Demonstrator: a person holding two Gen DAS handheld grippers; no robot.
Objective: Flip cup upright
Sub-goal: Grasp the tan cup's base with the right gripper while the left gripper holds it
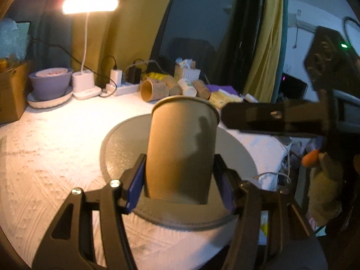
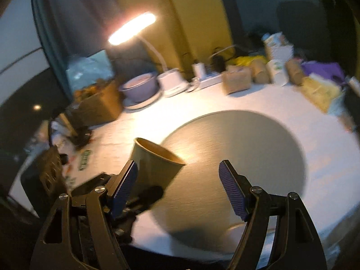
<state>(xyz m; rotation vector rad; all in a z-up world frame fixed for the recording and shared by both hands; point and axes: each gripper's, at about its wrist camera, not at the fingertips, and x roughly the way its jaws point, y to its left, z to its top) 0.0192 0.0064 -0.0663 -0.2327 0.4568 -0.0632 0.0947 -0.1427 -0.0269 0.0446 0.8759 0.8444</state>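
A brown paper cup [image 1: 182,148] stands mouth-up between the blue pads of my left gripper [image 1: 180,180], which is shut on its lower body over a round grey mat [image 1: 121,148]. In the right wrist view the same cup [image 2: 155,166] shows tilted at the left, mouth open toward the lamp, held by the left gripper's black fingers [image 2: 148,196]. My right gripper [image 2: 177,189] is open and empty above the mat [image 2: 247,148]. Its black finger [image 1: 270,119] shows at the right of the left wrist view, beside the cup's rim.
A white textured cloth [image 1: 49,157] covers the table. At the back stand a lit desk lamp [image 1: 90,4], a purple bowl on a plate [image 1: 50,83], a cardboard box [image 1: 11,90], a power strip with chargers [image 1: 121,85] and several paper cups lying down [image 1: 175,87].
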